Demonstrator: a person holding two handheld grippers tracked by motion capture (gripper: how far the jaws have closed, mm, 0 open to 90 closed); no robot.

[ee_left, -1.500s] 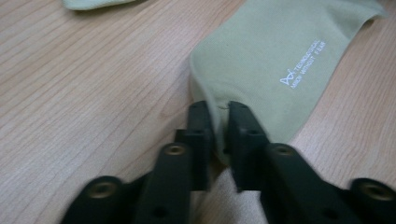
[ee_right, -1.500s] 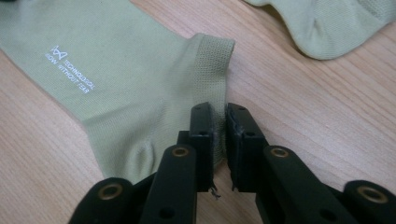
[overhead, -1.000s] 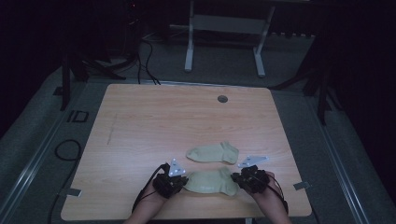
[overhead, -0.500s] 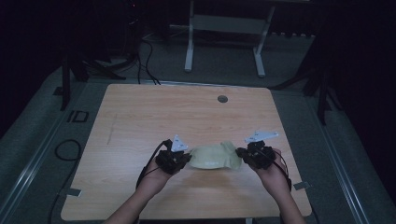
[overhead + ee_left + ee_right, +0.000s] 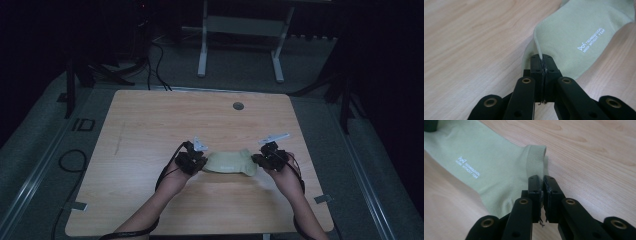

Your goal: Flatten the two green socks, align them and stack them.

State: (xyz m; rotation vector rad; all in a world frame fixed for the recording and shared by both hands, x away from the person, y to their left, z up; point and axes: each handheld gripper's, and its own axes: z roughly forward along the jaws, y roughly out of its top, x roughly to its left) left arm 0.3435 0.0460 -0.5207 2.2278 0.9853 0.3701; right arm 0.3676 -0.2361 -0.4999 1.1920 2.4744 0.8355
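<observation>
A pale green sock (image 5: 229, 163) with small white lettering hangs stretched between my two grippers, low over the wooden table (image 5: 150, 125). My left gripper (image 5: 199, 162) is shut on the sock's one end (image 5: 541, 58), its jaws pinching the fabric edge. My right gripper (image 5: 259, 161) is shut on the ribbed cuff (image 5: 537, 165) at the other end. The sock (image 5: 574, 32) (image 5: 486, 157) lies nearly flat. Under its edge by the left jaws a second layer of the same green fabric (image 5: 527, 53) shows; I cannot tell whether it is another sock.
A round grommet (image 5: 238, 106) sits in the table near its far edge. Beyond the table a white metal frame (image 5: 240, 25) stands on the dark floor. Cables (image 5: 70, 160) lie on the floor to the left. Bare wood surrounds the sock.
Both grippers have carried the sock away from the table's near edge and over the spot where a second green sock lay. That second sock is now covered.
</observation>
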